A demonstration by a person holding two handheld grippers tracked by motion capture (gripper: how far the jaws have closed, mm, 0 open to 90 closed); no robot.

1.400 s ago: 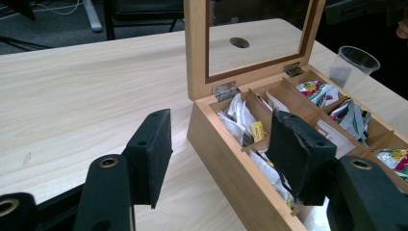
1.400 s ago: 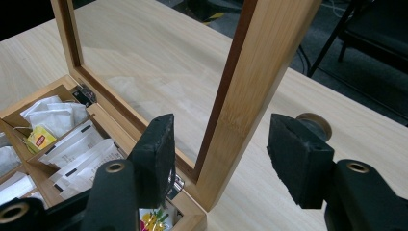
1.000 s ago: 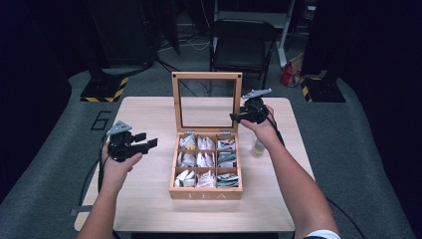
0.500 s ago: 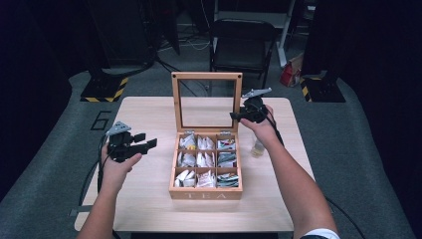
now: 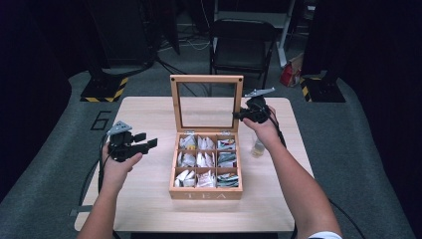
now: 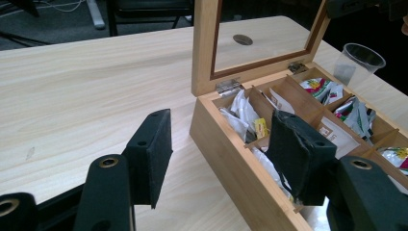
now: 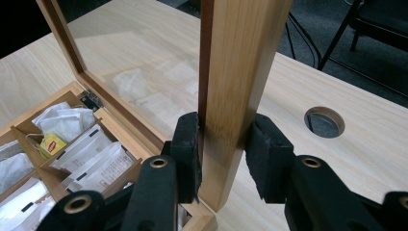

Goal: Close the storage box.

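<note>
A wooden tea box point(image 5: 206, 192) stands open at the table's middle, and several compartments hold tea bags point(image 5: 198, 159). Its glass-paned lid point(image 5: 206, 78) stands upright at the back. My right gripper point(image 5: 240, 115) is shut on the lid's right frame post point(image 7: 235, 72), one pad on each side of the wood. My left gripper point(image 5: 146, 140) hovers open to the left of the box, its jaws wide apart and holding nothing. In the left gripper view my left gripper point(image 6: 226, 144) points at the box's near corner point(image 6: 211, 130).
A clear plastic cup point(image 5: 257, 148) stands on the table right of the box, under my right forearm. The wooden table point(image 5: 144, 112) has a round cable hole point(image 7: 325, 121) behind the lid. A black chair point(image 5: 241, 45) stands beyond the far edge.
</note>
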